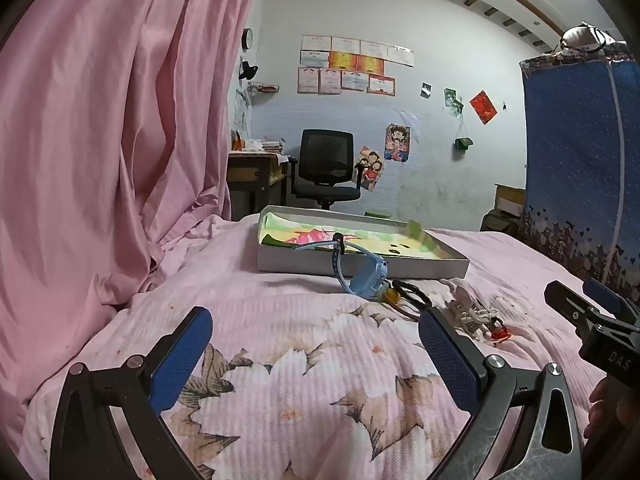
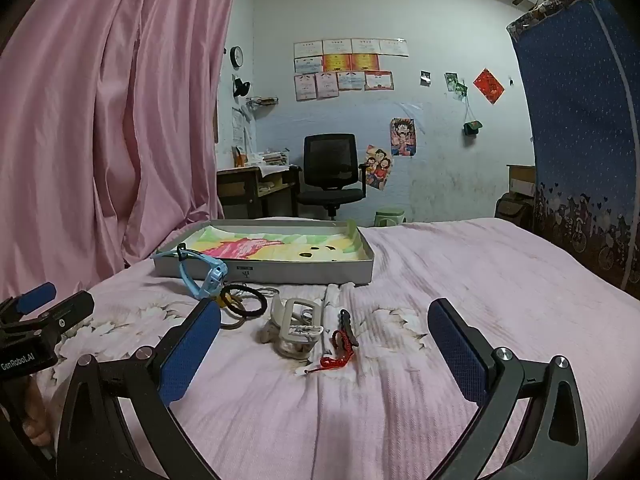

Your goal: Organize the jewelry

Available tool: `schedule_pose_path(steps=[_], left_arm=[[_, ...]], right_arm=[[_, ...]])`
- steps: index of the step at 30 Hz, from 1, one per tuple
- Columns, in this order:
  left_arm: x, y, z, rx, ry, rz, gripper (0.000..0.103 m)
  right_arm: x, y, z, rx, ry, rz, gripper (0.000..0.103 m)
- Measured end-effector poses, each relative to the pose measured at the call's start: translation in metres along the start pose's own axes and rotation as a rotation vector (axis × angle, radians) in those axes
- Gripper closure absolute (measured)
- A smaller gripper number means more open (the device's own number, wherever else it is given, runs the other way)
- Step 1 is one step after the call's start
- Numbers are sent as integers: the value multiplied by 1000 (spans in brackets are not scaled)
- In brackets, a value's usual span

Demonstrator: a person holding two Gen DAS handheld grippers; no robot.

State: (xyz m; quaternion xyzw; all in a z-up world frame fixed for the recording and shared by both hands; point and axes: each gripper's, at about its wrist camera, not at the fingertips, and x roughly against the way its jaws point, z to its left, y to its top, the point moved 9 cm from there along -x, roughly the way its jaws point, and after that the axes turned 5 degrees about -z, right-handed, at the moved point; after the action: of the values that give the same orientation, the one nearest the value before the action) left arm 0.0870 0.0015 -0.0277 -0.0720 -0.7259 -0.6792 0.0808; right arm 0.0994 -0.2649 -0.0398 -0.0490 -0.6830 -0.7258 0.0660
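A shallow grey box (image 2: pixel 280 272) (image 1: pixel 360 266) with a colourful lining lies on the pink bed. A light blue watch (image 2: pixel 206 274) (image 1: pixel 366 280) leans against its front wall. Next to the watch lie black hair ties (image 2: pixel 244 300) (image 1: pixel 412 294), then a white clip with a pale cord (image 2: pixel 298 328) (image 1: pixel 472 314), and a red cord bracelet (image 2: pixel 340 350) (image 1: pixel 500 334). My right gripper (image 2: pixel 324 354) is open, close in front of the clip and bracelet, holding nothing. My left gripper (image 1: pixel 316 354) is open over bare blanket, left of the items.
A pink curtain (image 1: pixel 112 140) hangs along the left side of the bed. A blue fabric wardrobe (image 2: pixel 584 140) stands at the right. Beyond the bed are a black office chair (image 2: pixel 330 172) and a wooden desk (image 2: pixel 256 184).
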Motion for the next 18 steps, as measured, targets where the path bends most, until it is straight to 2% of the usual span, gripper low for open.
schedule_pose_path(steps=[18], left_arm=[[3,1,-5,-14,-2,-5,0]], right_arm=[[-1,0,0,-5,0,3,1]])
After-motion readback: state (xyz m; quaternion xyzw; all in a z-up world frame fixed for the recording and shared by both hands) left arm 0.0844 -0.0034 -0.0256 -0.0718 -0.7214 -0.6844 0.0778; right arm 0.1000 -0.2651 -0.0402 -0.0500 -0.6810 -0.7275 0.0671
